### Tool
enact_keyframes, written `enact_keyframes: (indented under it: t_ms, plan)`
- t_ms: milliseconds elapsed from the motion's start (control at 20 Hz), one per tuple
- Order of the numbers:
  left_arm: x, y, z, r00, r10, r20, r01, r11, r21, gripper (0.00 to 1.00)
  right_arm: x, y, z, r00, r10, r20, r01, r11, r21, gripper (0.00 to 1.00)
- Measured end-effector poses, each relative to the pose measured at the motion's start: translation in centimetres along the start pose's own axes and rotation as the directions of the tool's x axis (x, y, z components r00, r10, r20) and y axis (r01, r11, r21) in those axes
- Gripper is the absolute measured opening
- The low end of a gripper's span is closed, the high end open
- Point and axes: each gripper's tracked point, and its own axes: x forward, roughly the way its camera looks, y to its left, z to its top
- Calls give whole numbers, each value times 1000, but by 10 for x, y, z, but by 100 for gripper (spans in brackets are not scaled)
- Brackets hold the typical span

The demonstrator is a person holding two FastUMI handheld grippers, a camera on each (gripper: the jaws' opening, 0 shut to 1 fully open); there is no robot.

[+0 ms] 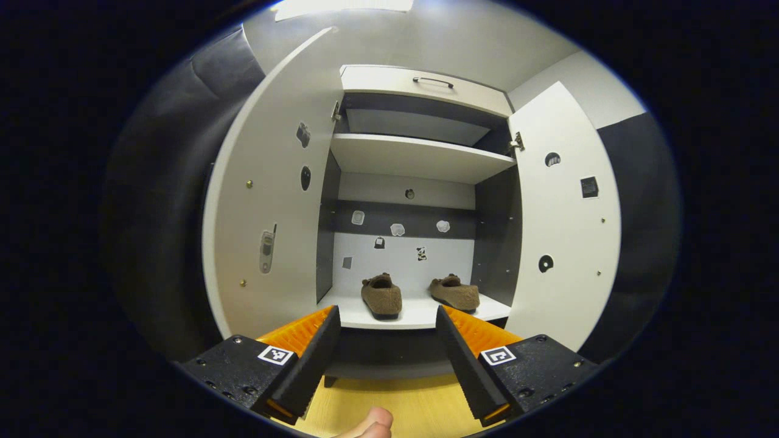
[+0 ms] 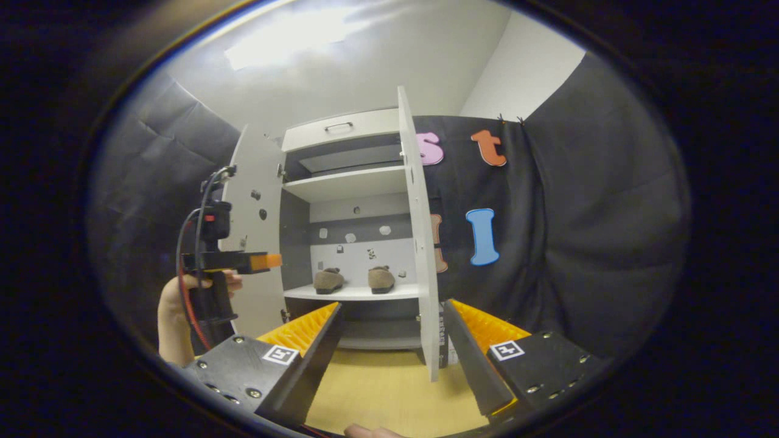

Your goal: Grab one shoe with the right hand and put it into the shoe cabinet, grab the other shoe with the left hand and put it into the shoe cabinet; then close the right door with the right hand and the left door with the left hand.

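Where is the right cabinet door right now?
In the right gripper view the right door stands wide open, nearly edge-on, just ahead of the open right gripper. The two brown shoes sit on the shelf left of it.

Two brown shoes sit inside the shoe cabinet (image 1: pixel 420 79): one shoe (image 1: pixel 381 296) toward the cabinet's left side, the other shoe (image 1: pixel 455 292) toward its right, both on the lower shelf (image 1: pixel 420 313). The cabinet has two shelves; the upper shelf (image 1: pixel 420 157) is bare. Two doors stand open, the left door (image 1: pixel 268 201) and the right door (image 1: pixel 563 219). One drawer (image 1: pixel 420 85) with one handle (image 1: pixel 433 81) tops the cabinet. Two claws count: the left claw (image 1: pixel 386 350) and the right claw (image 2: pixel 392 350).
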Motion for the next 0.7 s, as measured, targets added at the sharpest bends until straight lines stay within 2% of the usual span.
enact_keyframes:
  t_ms: [100,250,400,450,500,550,600,700]
  plan:
    - [-26,1,-6,1000,-7,-9,7,1000,-8,99,6,-18,4,1000,-7,-7,7,1000,-15,98]
    - [-60,7,-19,999,-28,-23,28,1000,-9,96,22,-51,7,999,-25,-37,23,998,-55,98]
    - [-88,19,-21,999,-40,-2,40,998,-50,94,39,-88,12,995,-48,-84,42,997,-65,98]
    - [-96,24,-20,999,-37,8,38,997,-65,96,45,-98,15,994,-56,-94,49,996,-71,98]
    - [-102,26,-17,999,-43,21,44,997,-62,96,51,-113,20,993,-74,-91,66,994,-92,94]
    - [-111,24,-14,997,-61,40,62,997,-43,96,57,-128,28,993,-93,-75,85,990,-114,98]
    - [-117,23,-8,995,-70,69,72,997,-18,93,63,-141,36,992,-105,-65,96,986,-134,98]
    - [-129,24,-7,994,-64,86,63,998,8,92,80,-158,46,992,-108,-60,98,985,-143,98]
